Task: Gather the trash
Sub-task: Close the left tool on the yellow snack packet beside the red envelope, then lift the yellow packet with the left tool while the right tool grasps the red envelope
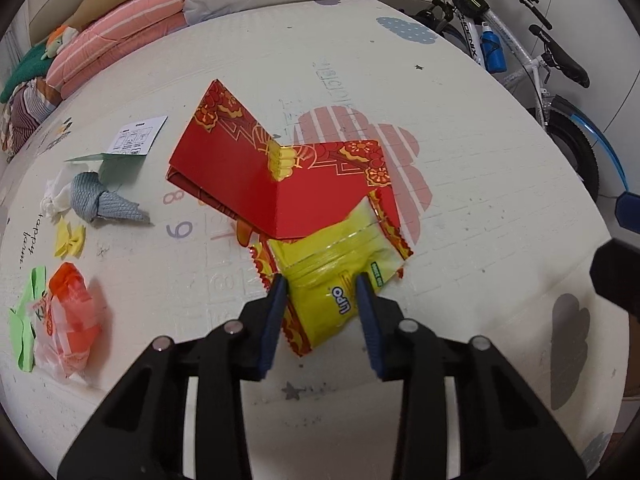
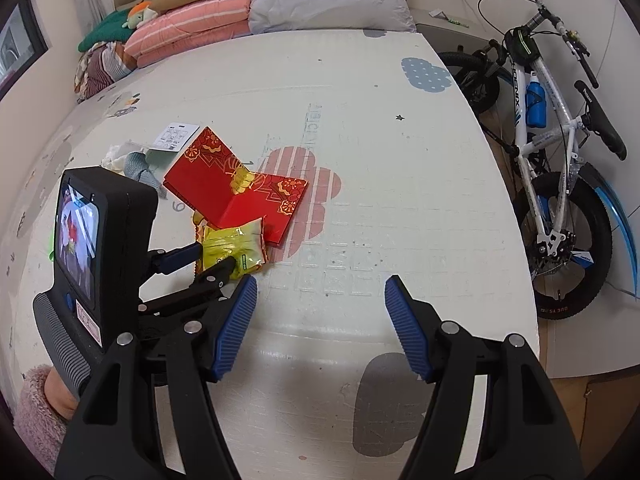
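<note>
While the left gripper point(image 1: 322, 280) straddled the yellow snack wrapper point(image 1: 332, 276), its blue pads sat against the packet's two sides, so it looked closed on the wrapper rather than merely around it. The wrapper lay on the play mat point(image 1: 460, 200), partly over a red-and-gold wrapper point(image 1: 296, 334) and touching the near edge of the folded red card point(image 1: 248, 184), which stood at about twelve o'clock from the packet. In the right wrist view the right gripper point(image 2: 320, 296) hung with its jaws wide and nothing between them, the packet at roughly ten o'clock from it.

The step in hand seemed to be the pick-up of this one piece of trash. The next move probably called for a clean lift that left the card behind. More litter, an orange bag point(image 1: 68, 312) and yellow scraps point(image 1: 70, 238), waited at nine o'clock.
</note>
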